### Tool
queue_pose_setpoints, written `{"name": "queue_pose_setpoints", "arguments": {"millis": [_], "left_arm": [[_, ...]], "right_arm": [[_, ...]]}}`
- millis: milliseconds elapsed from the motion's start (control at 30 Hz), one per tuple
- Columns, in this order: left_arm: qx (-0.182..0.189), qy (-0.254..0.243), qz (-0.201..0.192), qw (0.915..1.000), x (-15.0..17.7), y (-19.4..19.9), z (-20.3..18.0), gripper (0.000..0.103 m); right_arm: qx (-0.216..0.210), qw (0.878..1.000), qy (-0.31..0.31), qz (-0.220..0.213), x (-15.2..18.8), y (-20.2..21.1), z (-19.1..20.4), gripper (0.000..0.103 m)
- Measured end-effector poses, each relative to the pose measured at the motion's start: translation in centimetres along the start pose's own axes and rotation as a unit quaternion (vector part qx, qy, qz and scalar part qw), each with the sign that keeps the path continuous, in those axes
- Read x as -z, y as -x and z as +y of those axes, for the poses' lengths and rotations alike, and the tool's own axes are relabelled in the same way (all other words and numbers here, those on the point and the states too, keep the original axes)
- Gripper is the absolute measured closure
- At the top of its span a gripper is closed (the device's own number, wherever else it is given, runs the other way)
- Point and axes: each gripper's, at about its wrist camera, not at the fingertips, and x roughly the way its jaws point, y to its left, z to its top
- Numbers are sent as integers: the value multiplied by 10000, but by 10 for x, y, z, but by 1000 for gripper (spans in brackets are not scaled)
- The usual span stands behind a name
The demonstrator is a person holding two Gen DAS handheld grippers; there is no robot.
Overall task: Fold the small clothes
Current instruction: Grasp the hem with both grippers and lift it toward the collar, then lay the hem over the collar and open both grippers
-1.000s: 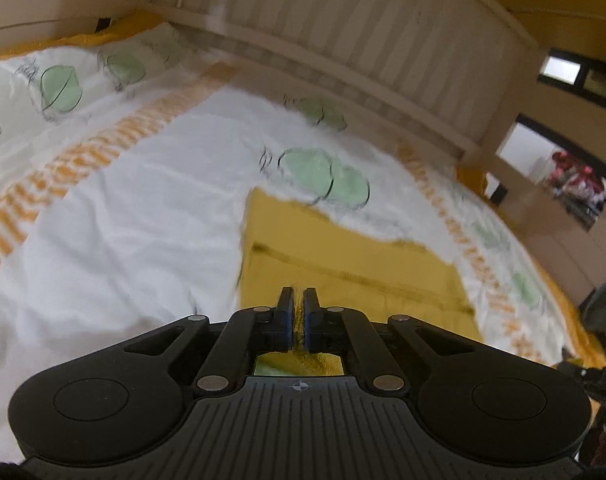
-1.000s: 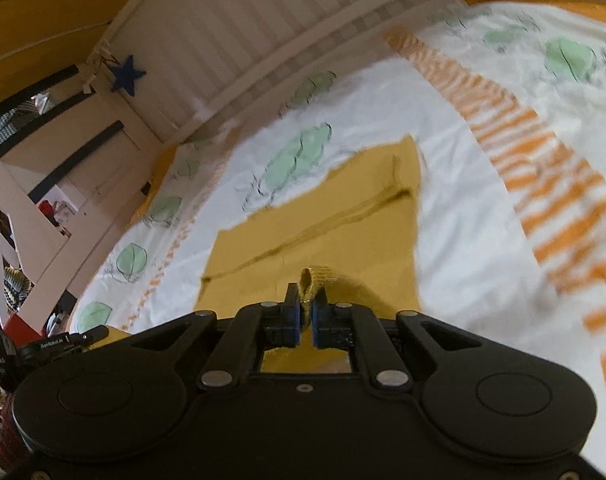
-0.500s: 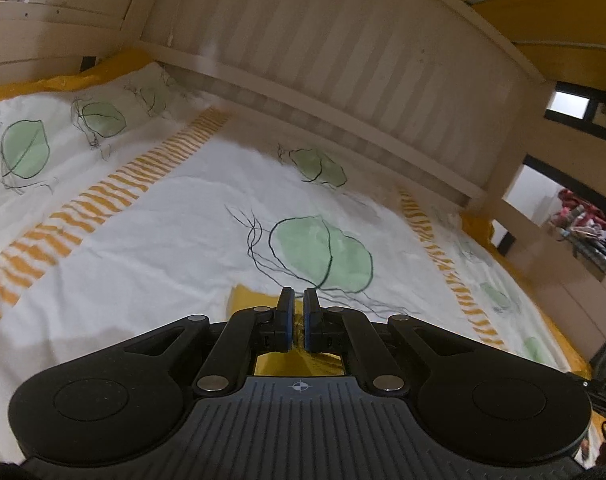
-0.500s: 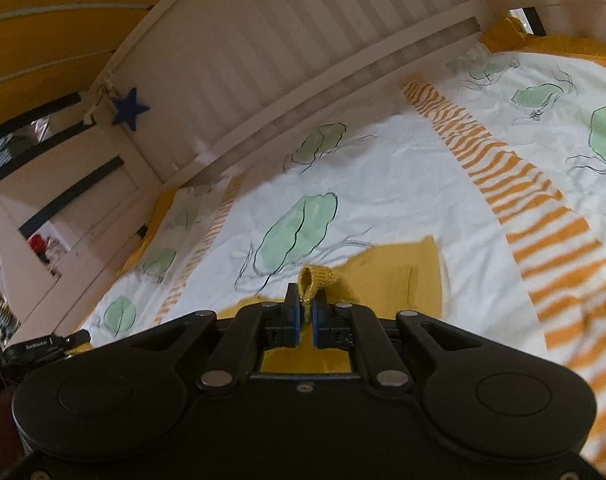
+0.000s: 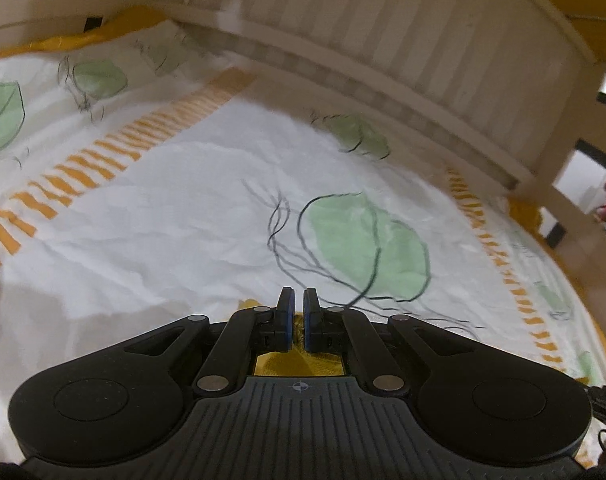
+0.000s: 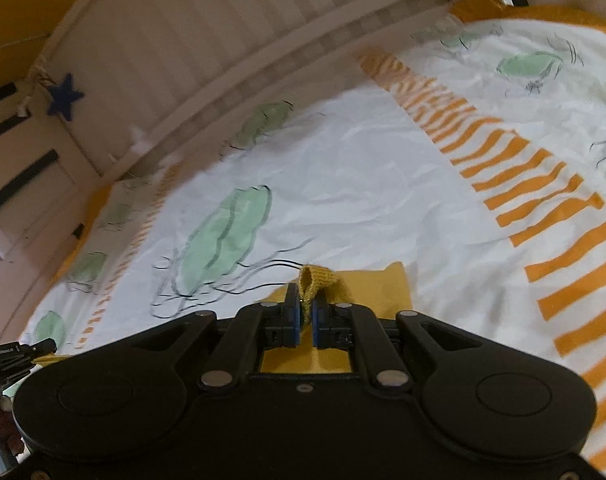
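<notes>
Mustard knit garment point(image 6: 367, 288), soft and limp, droops beneath both tongs. Left tongs point(image 5: 297, 318) and right tongs point(image 6: 306, 316) are clamped on its edge; corners look the best hold.

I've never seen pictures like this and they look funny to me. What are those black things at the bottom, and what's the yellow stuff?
Those black things are two grabbing tools, like big tweezers, and a person holds one in each hand. Each tool has its own little camera looking forward along its two fingers, so you get one picture from the left tool and one from the right.

Below them is a bed with a white bedsheet printed with green leaves and orange stripes, and a slatted wooden bed rail behind it.

The yellow stuff is a small yellow garment being folded. The left gripper is pinched shut on one bit of it, and the right gripper is pinched shut on another bit that pokes up between its fingers.
</notes>
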Motion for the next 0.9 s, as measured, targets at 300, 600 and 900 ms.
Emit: {"name": "queue_pose_setpoints", "arguments": {"millis": [300,600,900], "left_arm": [[-320,55,120,9994,0,-51,8,98],[-389,223,200,9988,-8,-71,11,83],[-222,-309,228,9990,0,-40,-15,69]], "right_arm": [[327,9991,37,279,3,-48,-14,92],[317,9991,-24,286,1,-65,-19,79],[182,9997,-84,-156,-8,-24,-19,39]]}}
